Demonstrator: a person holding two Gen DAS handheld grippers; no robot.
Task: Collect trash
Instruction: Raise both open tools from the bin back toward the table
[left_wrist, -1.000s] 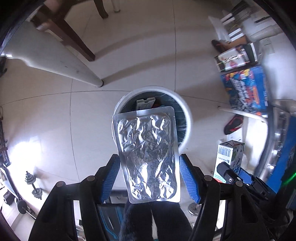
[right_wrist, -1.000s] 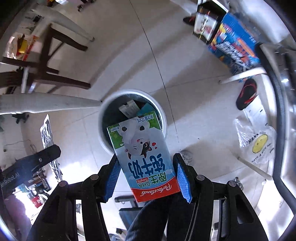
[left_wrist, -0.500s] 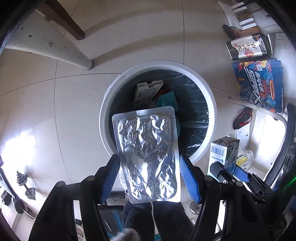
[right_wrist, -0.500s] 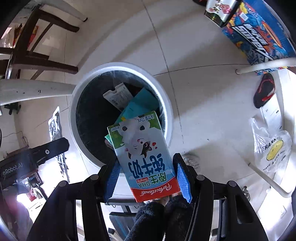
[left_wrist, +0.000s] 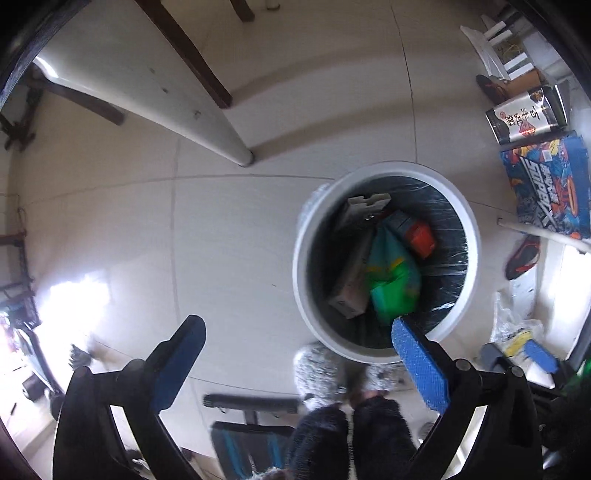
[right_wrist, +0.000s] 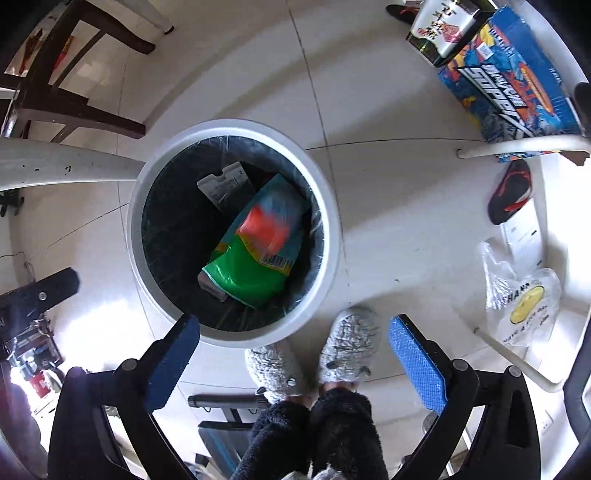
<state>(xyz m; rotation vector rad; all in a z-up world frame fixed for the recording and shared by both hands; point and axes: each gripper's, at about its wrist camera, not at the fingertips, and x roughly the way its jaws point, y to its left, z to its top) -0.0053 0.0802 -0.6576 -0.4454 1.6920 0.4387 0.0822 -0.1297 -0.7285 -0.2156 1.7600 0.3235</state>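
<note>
Both items released into the bin (right_wrist: 325, 206).
I note left gripper (left_wrist: 295, 365) and right gripper (right_wrist: 295, 360) jaws opening wide, empty; the carton (right_wrist: 258, 243) now lies inside.

1. It's a lived-in home, and the white round trash bin (right_wrist: 232, 334) on a pale tiled floor (right_wrist: 388, 229) anchors the view.
2. Right at the bin's near rim stand fuzzy grey slippers (right_wrist: 347, 343) on a person's feet, indoor wear.
3. Beyond the bin, dark wooden chair legs (right_wrist: 74, 107) and a white furniture leg (left_wrist: 155, 107).
4. Well to the bin's right, colourful printed boxes (right_wrist: 509, 77), a loose black-and-red shoe (right_wrist: 511, 192) and a plastic shopping bag (right_wrist: 524, 306) lie on the floor.
5. Inside the bin, household packaging: a green bag (right_wrist: 251, 273) and cartons.
</note>
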